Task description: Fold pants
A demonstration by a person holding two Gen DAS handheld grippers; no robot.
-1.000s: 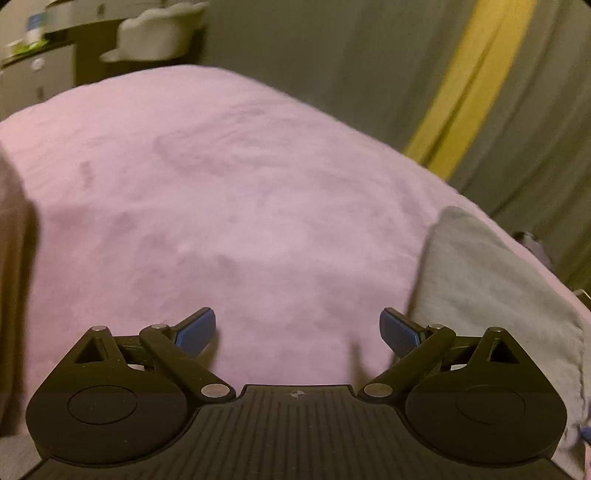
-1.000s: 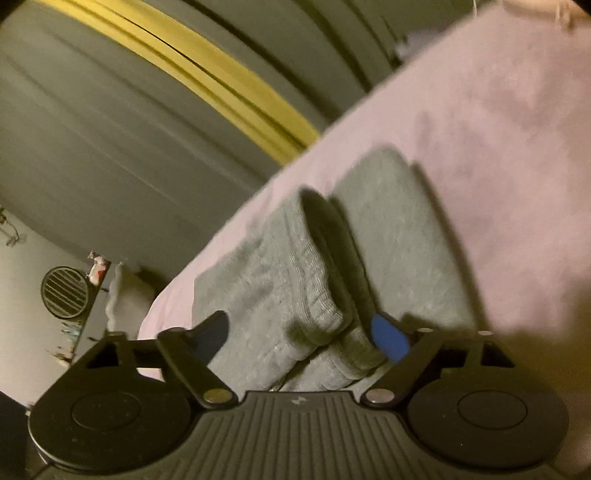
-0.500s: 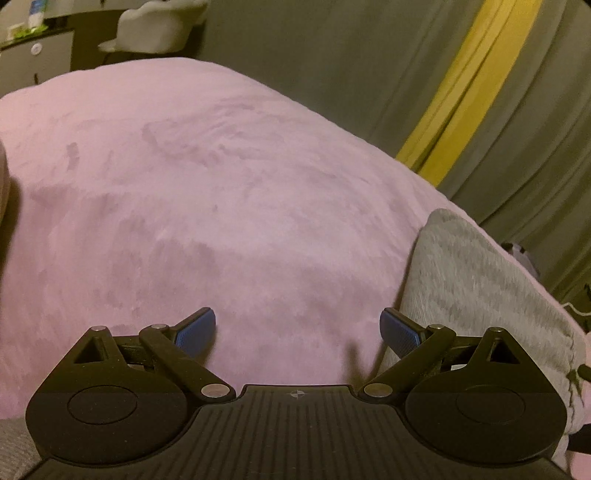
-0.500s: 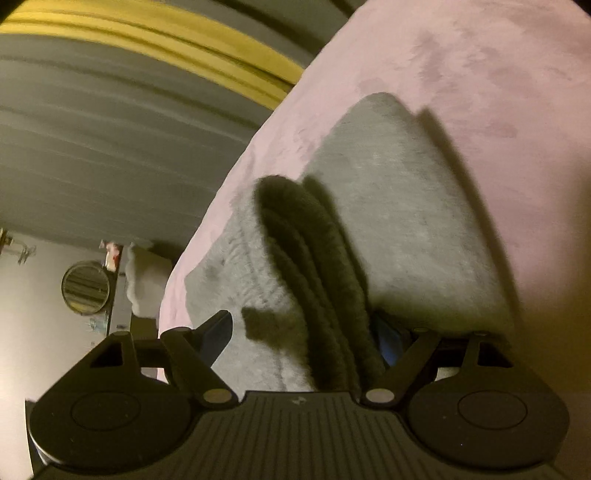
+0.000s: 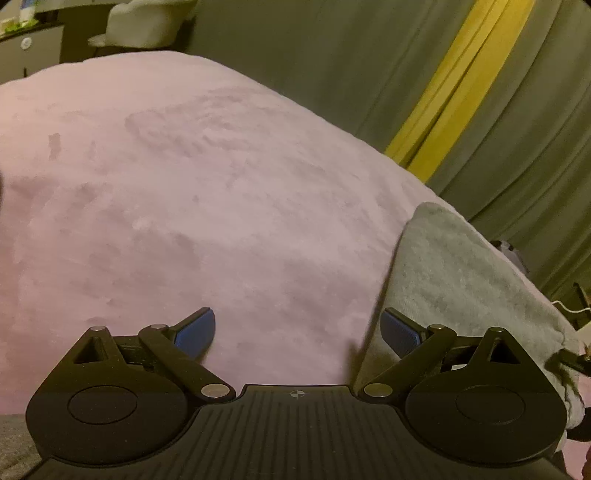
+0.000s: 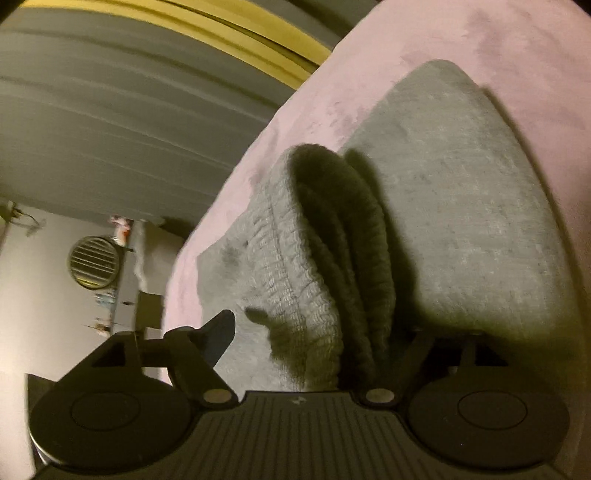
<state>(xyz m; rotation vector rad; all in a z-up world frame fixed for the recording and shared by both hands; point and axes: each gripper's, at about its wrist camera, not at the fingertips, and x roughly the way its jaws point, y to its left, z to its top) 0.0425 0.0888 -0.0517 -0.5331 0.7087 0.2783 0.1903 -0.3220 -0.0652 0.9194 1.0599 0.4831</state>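
Grey pants [image 6: 461,206] lie folded on a pink blanket [image 6: 517,55]. Their ribbed waistband [image 6: 295,280] stands up in a thick fold between the jaws of my right gripper [image 6: 314,328]. Those jaws are closing; the left finger [image 6: 221,332] rests on flat grey cloth beside the fold, and the right finger is hidden under the fabric. In the left wrist view my left gripper [image 5: 297,325] is open over the bare pink blanket [image 5: 221,184]. Its right finger [image 5: 399,332] sits at the edge of the pants [image 5: 461,280].
Grey-green curtains with a yellow stripe [image 5: 454,85] hang behind the bed. A white chair [image 5: 144,22] and a dark cabinet [image 5: 33,51] stand past the far left edge. A round fan [image 6: 94,262] shows beyond the bed edge in the right wrist view.
My right gripper has moved forward and down onto the pants; the ribbed fold now sits deep between its jaws, which have narrowed, and its blue right pad is covered. The left gripper barely moved.
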